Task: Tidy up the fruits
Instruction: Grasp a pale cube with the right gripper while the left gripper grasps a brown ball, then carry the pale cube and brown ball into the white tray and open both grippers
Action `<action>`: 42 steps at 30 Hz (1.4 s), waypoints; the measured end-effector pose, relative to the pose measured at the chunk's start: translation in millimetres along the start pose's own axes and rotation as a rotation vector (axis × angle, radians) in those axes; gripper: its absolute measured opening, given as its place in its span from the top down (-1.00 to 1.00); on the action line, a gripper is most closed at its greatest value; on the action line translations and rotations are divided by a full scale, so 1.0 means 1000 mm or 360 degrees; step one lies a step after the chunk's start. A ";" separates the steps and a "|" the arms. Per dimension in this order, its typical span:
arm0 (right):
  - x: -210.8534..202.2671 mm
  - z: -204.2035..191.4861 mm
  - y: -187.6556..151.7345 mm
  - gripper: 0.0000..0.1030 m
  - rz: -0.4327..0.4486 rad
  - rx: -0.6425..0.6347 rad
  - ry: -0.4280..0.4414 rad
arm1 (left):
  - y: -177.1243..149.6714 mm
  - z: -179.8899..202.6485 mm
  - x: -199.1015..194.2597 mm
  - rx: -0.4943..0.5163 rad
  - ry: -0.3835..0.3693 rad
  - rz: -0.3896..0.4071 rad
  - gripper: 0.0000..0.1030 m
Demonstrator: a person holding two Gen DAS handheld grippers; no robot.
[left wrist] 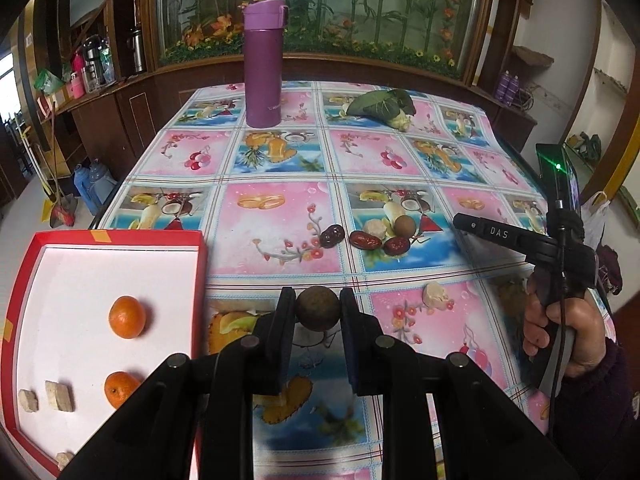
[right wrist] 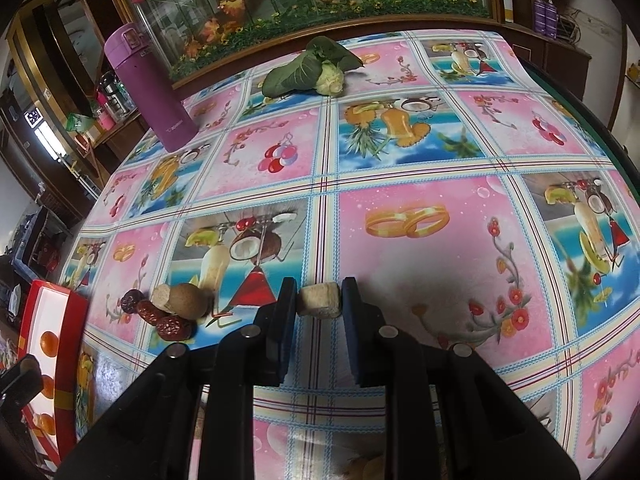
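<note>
Longan [left wrist: 317, 309] sits pinched between left fingers [left wrist: 285, 320]; right fingers [right wrist: 286, 312] pinch beige chunk [right wrist: 320, 301].

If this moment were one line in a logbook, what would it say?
left gripper: shut on brown round fruit | right gripper: shut on beige chunk | red tray: two oranges, beige pieces | table: dates remain

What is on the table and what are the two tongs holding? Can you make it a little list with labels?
left tongs: shut on a round brown fruit
right tongs: shut on a pale beige chunk
red box: two oranges and some beige chunks inside
pile on tablecloth: red dates, one brown fruit, one pale chunk
loose chunk: alone, nearer the right tongs
far end: purple flask upright, leafy vegetable lying down
</note>
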State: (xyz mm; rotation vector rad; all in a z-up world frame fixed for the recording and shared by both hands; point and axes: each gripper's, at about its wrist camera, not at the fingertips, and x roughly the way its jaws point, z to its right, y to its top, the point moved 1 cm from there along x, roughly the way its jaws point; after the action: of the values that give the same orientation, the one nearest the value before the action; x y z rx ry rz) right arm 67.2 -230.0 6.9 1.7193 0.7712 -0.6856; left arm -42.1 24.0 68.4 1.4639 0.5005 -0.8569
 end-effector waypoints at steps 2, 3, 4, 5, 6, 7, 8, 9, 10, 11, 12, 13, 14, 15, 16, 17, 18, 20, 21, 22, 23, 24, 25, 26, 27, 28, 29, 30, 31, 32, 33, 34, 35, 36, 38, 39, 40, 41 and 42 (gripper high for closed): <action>0.000 0.001 0.000 0.53 0.0007 0.0005 -0.0008 | -0.001 -0.003 -0.003 -0.0010 0.0003 0.0007 0.59; 0.000 0.002 0.001 0.53 0.0009 0.0008 -0.0010 | -0.002 -0.005 -0.005 -0.0015 0.0004 0.0009 0.59; 0.001 0.002 0.001 0.53 0.0012 0.0010 -0.0016 | -0.003 -0.007 -0.006 -0.0020 0.0009 0.0010 0.59; 0.001 0.003 0.001 0.53 0.0013 0.0011 -0.0023 | -0.004 -0.008 -0.007 -0.0023 0.0014 0.0012 0.59; 0.001 0.003 0.001 0.53 0.0015 0.0013 -0.0025 | -0.005 -0.009 -0.008 -0.0027 0.0017 0.0013 0.59; 0.001 0.004 0.001 0.53 0.0018 0.0015 -0.0026 | -0.006 -0.010 -0.009 -0.0032 0.0016 0.0012 0.59; 0.001 0.004 0.001 0.53 0.0026 0.0016 -0.0033 | -0.007 -0.012 -0.010 -0.0038 0.0014 0.0011 0.59; 0.000 0.004 0.001 0.53 0.0033 0.0015 -0.0041 | -0.008 -0.012 -0.011 -0.0041 0.0017 0.0013 0.59; 0.000 0.005 0.001 0.53 0.0041 0.0016 -0.0051 | -0.008 -0.014 -0.012 -0.0045 0.0019 0.0017 0.59; -0.001 0.006 0.001 0.53 0.0049 0.0020 -0.0059 | -0.009 -0.015 -0.013 -0.0049 0.0018 0.0020 0.59; -0.001 0.007 0.001 0.53 0.0054 0.0027 -0.0062 | -0.009 -0.017 -0.014 -0.0056 0.0016 0.0022 0.59; -0.001 0.007 0.002 0.53 0.0058 0.0034 -0.0065 | -0.010 -0.019 -0.015 -0.0064 0.0016 0.0025 0.59; -0.001 0.008 0.001 0.53 0.0062 0.0041 -0.0073 | -0.011 -0.021 -0.016 -0.0071 0.0018 0.0030 0.59; -0.001 0.008 0.001 0.53 0.0067 0.0045 -0.0081 | -0.012 -0.023 -0.018 -0.0077 0.0022 0.0034 0.59; -0.002 0.008 0.001 0.53 0.0072 0.0052 -0.0089 | -0.012 -0.026 -0.019 -0.0083 0.0022 0.0038 0.59; -0.003 0.008 0.000 0.53 0.0075 0.0064 -0.0088 | -0.013 -0.028 -0.021 -0.0089 0.0021 0.0041 0.59; -0.004 0.008 -0.001 0.53 0.0076 0.0076 -0.0081 | -0.014 -0.031 -0.022 -0.0099 0.0021 0.0045 0.59; -0.007 0.004 -0.004 0.53 0.0081 0.0109 -0.0047 | -0.016 -0.037 -0.025 -0.0115 0.0026 0.0053 0.59; -0.009 0.001 -0.006 0.52 0.0085 0.0117 -0.0024 | -0.017 -0.042 -0.027 -0.0126 0.0030 0.0059 0.59; -0.012 -0.003 -0.008 0.52 0.0091 0.0114 -0.0005 | -0.018 -0.046 -0.028 -0.0137 0.0032 0.0063 0.59; -0.016 -0.010 -0.010 0.52 0.0110 0.0100 0.0011 | -0.019 -0.050 -0.030 -0.0150 0.0036 0.0065 0.59; -0.021 -0.016 -0.013 0.52 0.0133 0.0092 0.0029 | -0.019 -0.054 -0.031 -0.0158 0.0040 0.0066 0.59; -0.024 -0.021 -0.015 0.52 0.0144 0.0092 0.0046 | -0.021 -0.059 -0.033 -0.0168 0.0050 0.0070 0.59; -0.029 -0.029 -0.019 0.52 0.0158 0.0099 0.0087 | -0.021 -0.062 -0.034 -0.0176 0.0059 0.0073 0.59; -0.031 -0.034 -0.022 0.52 0.0164 0.0102 0.0115 | -0.023 -0.068 -0.036 -0.0188 0.0071 0.0077 0.59; -0.035 -0.042 -0.026 0.52 0.0170 0.0100 0.0152 | -0.025 -0.072 -0.037 -0.0199 0.0080 0.0078 0.59; -0.038 -0.053 -0.031 0.52 0.0171 0.0084 0.0194 | -0.027 -0.078 -0.039 -0.0212 0.0090 0.0080 0.60; -0.040 -0.064 -0.035 0.52 0.0169 0.0059 0.0227 | -0.028 -0.082 -0.040 -0.0220 0.0100 0.0081 0.59; -0.042 -0.077 -0.040 0.52 0.0162 0.0027 0.0267 | -0.030 -0.088 -0.041 -0.0228 0.0119 0.0084 0.59; -0.044 -0.095 -0.046 0.52 0.0145 -0.0017 0.0331 | -0.031 -0.092 -0.042 -0.0235 0.0135 0.0084 0.59; -0.046 -0.107 -0.051 0.52 0.0133 -0.0042 0.0374 | -0.033 -0.098 -0.043 -0.0249 0.0151 0.0085 0.59; -0.047 -0.123 -0.056 0.52 0.0119 -0.0077 0.0429 | -0.035 -0.103 -0.044 -0.0264 0.0160 0.0084 0.59; -0.048 -0.141 -0.063 0.52 0.0101 -0.0120 0.0484 | -0.038 -0.108 -0.045 -0.0277 0.0168 0.0085 0.59; -0.049 -0.156 -0.068 0.52 0.0080 -0.0157 0.0526 | -0.040 -0.114 -0.047 -0.0293 0.0184 0.0088 0.59; -0.048 -0.190 -0.081 0.51 0.0033 -0.0250 0.0608 | -0.043 -0.124 -0.050 -0.0313 0.0214 0.0095 0.59; -0.048 -0.204 -0.086 0.51 0.0019 -0.0291 0.0632 | -0.044 -0.128 -0.051 -0.0323 0.0227 0.0098 0.59; -0.048 -0.220 -0.092 0.51 0.0002 -0.0340 0.0661 | -0.046 -0.134 -0.053 -0.0337 0.0247 0.0103 0.59; -0.048 -0.231 -0.095 0.51 -0.0011 -0.0372 0.0681 | -0.047 -0.139 -0.055 -0.0348 0.0265 0.0107 0.59; -0.048 -0.239 -0.098 0.51 -0.0017 -0.0393 0.0694 | -0.048 -0.144 -0.056 -0.0358 0.0283 0.0110 0.59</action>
State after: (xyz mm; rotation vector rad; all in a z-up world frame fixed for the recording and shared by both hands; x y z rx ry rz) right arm -23.1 13.5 46.4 1.6530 1.1161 -0.2058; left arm -84.2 179.7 67.2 1.3469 0.6536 -0.5980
